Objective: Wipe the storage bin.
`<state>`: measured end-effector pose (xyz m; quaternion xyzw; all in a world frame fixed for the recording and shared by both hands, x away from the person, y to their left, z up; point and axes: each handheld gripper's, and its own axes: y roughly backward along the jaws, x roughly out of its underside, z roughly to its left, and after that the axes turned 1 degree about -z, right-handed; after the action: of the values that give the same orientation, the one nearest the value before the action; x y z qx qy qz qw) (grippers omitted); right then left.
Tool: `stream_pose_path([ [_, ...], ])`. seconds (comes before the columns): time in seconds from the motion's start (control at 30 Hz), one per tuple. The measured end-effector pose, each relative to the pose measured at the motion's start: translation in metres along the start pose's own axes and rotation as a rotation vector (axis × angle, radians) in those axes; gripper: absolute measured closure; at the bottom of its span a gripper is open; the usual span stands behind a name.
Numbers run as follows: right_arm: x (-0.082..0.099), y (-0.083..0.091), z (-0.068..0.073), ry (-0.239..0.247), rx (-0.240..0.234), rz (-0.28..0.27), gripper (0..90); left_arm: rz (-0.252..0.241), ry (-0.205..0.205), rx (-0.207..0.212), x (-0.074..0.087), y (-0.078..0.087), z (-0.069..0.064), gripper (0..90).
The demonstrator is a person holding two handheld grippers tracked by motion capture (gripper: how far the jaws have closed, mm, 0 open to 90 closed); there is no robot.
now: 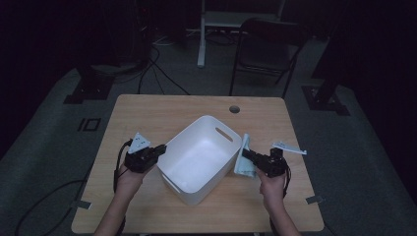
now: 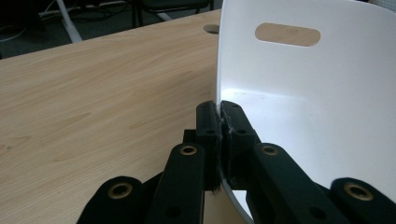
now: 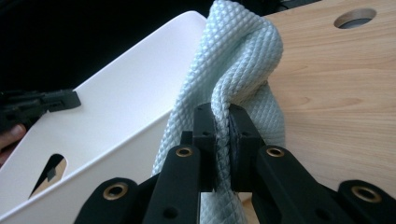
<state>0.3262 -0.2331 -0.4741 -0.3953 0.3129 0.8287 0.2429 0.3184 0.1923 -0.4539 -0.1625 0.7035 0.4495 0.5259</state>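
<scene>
- step in hand, as i judge it: the cloth [image 3: 233, 70] is picked up and on its way into the white bin [image 1: 199, 157], with the bin steadied from its far side.
- left gripper [image 2: 219, 116]: jaws pressed together on the bin's thin rim, one pad inside the wall, one outside.
- right gripper [image 3: 222, 123]: jaws clamped tight on a bunched fold of the cloth; the rest rises above them and drapes below, touching the bin's outer wall just beside them.
- next move likely calls for lifting the cloth over the rim beside the right jaws, then letting go above the hollow.
- cloth: pale mint, soft, diamond-quilted weave, limp.
- bin: smooth, glossy plastic, rounded corners, slot handles.
- counter [image 1: 147, 113]: light wood grain, flat, with a round cable hole [image 1: 234, 108] beyond both jaws.
</scene>
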Motion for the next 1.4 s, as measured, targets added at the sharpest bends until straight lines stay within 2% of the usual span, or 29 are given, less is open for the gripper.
stream_pose_path([
  [0.17, -0.004, -0.009, 0.0, 0.0, 0.009, 0.009, 83.3, -0.002, 0.022, 0.038, 0.001, 0.0, 0.004, 86.5],
  [0.4, -0.002, -0.014, -0.002, 0.003, 0.032, 0.034, 83.3, 0.003, 0.006, 0.03, 0.0, 0.0, 0.003, 86.6],
  [0.6, 0.012, -0.022, -0.01, -0.031, 0.05, 0.07, 83.3, 0.005, 0.001, 0.03, 0.0, 0.0, 0.002, 86.6],
  [0.83, 0.029, -0.037, -0.023, -0.037, 0.101, 0.153, 83.4, 0.005, -0.009, 0.028, 0.0, -0.001, -0.002, 86.5],
  [0.93, 0.036, -0.043, -0.031, -0.084, 0.1, 0.195, 83.4, 0.002, -0.006, 0.026, 0.0, -0.001, -0.002, 86.4],
  [1.13, 0.048, -0.056, -0.042, -0.1, 0.13, 0.273, 83.4, 0.001, 0.0, 0.023, 0.0, -0.001, -0.003, 86.4],
  [1.17, 0.048, -0.055, -0.042, -0.121, 0.122, 0.272, 83.5, -0.001, 0.0, 0.023, 0.001, -0.001, -0.003, 86.4],
  [1.23, 0.045, -0.052, -0.04, -0.12, 0.105, 0.265, 83.5, -0.003, 0.0, 0.024, 0.001, -0.001, -0.004, 86.3],
  [1.3, 0.038, -0.045, -0.034, -0.117, 0.081, 0.227, 83.6, -0.001, -0.001, 0.025, 0.001, -0.001, -0.004, 86.2],
  [1.4, 0.023, -0.029, -0.016, -0.053, 0.064, 0.152, 83.5, 0.0, 0.0, 0.029, 0.001, -0.002, -0.005, 86.1],
])
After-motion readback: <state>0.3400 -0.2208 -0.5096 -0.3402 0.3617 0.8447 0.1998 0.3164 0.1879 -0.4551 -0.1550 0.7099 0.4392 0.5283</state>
